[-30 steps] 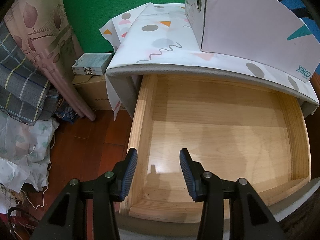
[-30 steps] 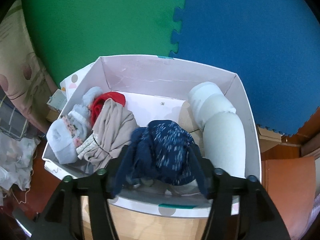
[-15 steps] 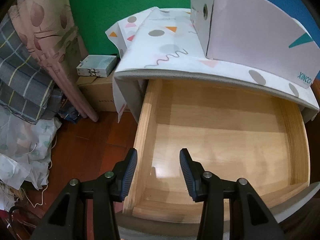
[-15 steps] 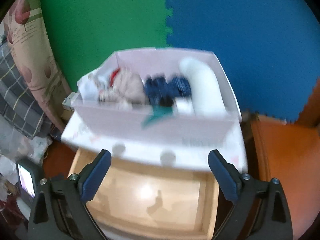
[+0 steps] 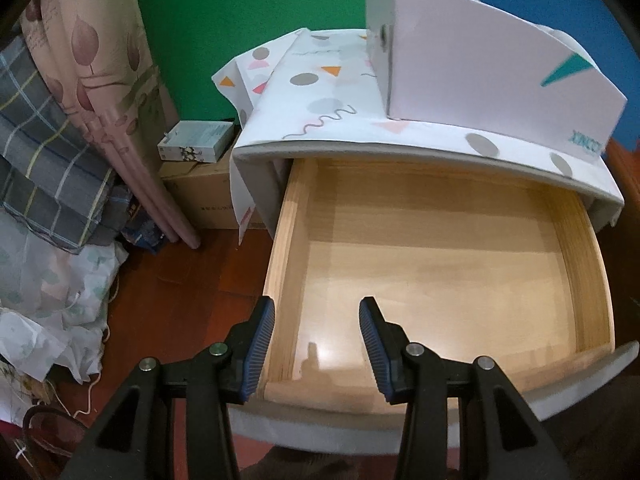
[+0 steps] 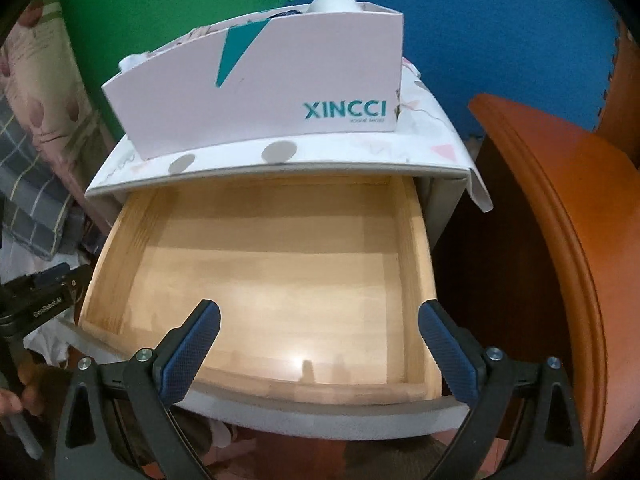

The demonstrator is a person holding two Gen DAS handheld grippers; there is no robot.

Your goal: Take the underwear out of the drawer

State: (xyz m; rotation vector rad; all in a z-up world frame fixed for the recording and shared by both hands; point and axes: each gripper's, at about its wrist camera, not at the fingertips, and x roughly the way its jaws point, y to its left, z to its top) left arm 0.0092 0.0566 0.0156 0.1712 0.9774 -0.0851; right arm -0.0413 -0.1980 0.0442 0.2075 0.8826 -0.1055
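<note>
The wooden drawer (image 5: 280,264) (image 6: 116,248) is pulled out, and its floor shows no clothing. On the cabinet top above it stands a white XINCCI box (image 5: 480,72) (image 6: 260,92). Only a white roll (image 6: 334,2) pokes over the box rim; the rest of its contents are hidden. My left gripper (image 5: 317,308) hovers over the drawer's near left corner, open, with nothing between its blue pads. My right gripper (image 6: 319,312) hangs over the drawer's front edge, wide open with nothing in it.
A patterned white cover (image 5: 320,92) lies over the cabinet. An orange-brown wooden furniture edge (image 6: 560,200) stands close on the right. Folded bedding (image 5: 48,160), a small box (image 5: 196,146) on a carton and loose cloth crowd the dark wood floor (image 5: 180,292) on the left.
My right gripper let go of the dark blue underwear over the box, opened wide, and drew back and down to the drawer front. The left gripper drew back slightly.
</note>
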